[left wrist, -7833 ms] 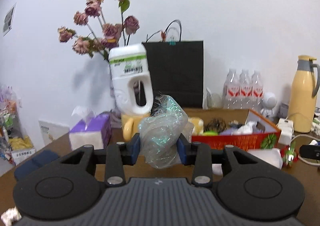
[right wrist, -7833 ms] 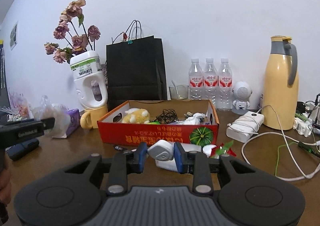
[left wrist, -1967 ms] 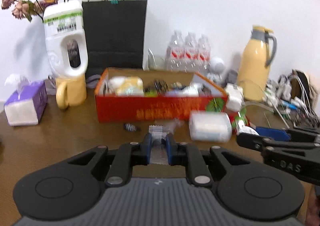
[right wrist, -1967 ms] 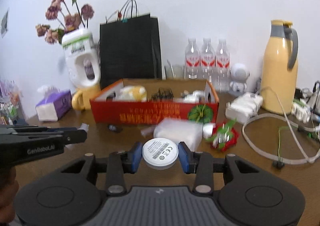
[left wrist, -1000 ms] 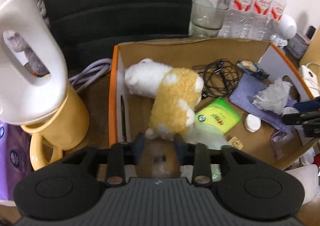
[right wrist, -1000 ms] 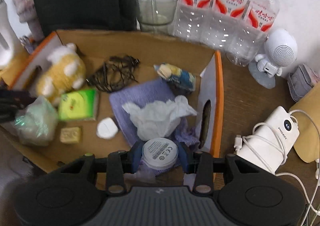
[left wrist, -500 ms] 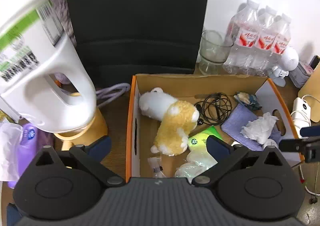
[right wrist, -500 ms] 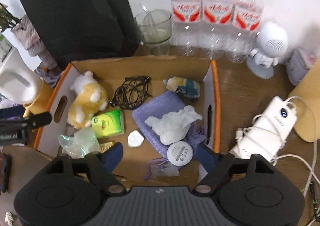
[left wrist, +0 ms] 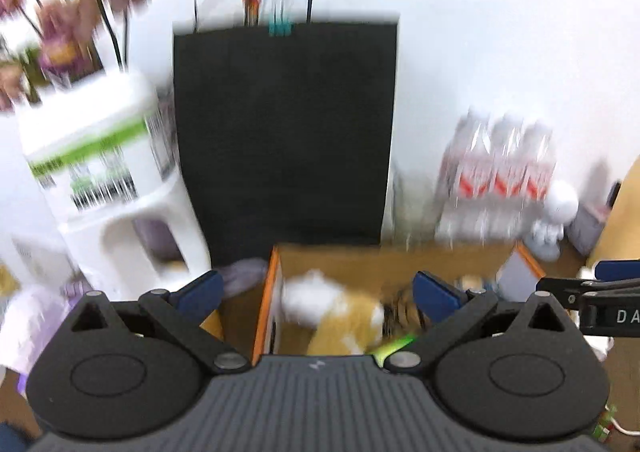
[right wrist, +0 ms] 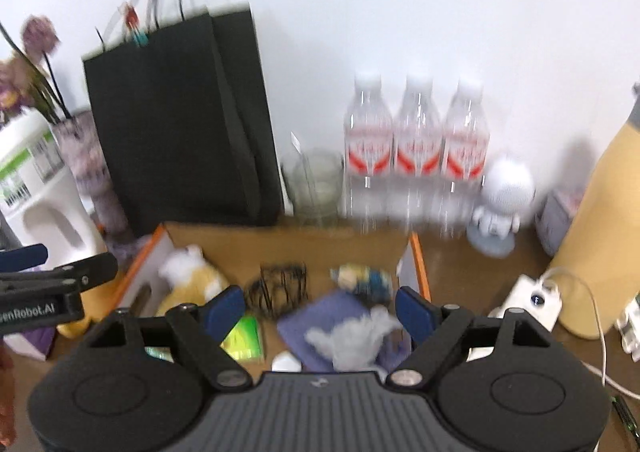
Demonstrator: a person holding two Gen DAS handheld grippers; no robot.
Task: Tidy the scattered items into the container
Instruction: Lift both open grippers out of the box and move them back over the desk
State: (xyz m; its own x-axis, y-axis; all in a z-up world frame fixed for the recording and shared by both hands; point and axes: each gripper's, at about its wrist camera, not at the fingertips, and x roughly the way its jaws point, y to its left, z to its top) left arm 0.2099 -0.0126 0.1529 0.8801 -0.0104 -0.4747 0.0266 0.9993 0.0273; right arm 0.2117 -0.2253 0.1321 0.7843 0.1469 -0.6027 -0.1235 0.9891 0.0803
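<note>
The orange-edged cardboard box (left wrist: 266, 312) lies just below and ahead of both grippers. Inside it I see a yellow and white plush toy (right wrist: 192, 276), a black cable coil (right wrist: 282, 286), a purple cloth (right wrist: 332, 316) with a crumpled tissue (right wrist: 352, 332) on it, a green packet (right wrist: 242, 338) and a blue snack wrapper (right wrist: 362, 278). My left gripper (left wrist: 318, 290) is open above the box's left end with nothing between its fingers. My right gripper (right wrist: 320, 308) is open and empty above the box's right half. Both views are motion-blurred.
Behind the box stand a black paper bag (right wrist: 176, 119), a glass (right wrist: 316, 187), three water bottles (right wrist: 416, 147) and a white robot figure (right wrist: 502, 199). A white jug with flowers (left wrist: 108, 179) is at the left. A yellow thermos (right wrist: 600, 236) and a power bank (right wrist: 528, 302) are at the right.
Both grippers opened and let their items fall into the box. They have since risen and tipped upward, so more of the wall and less of the box floor shows.
</note>
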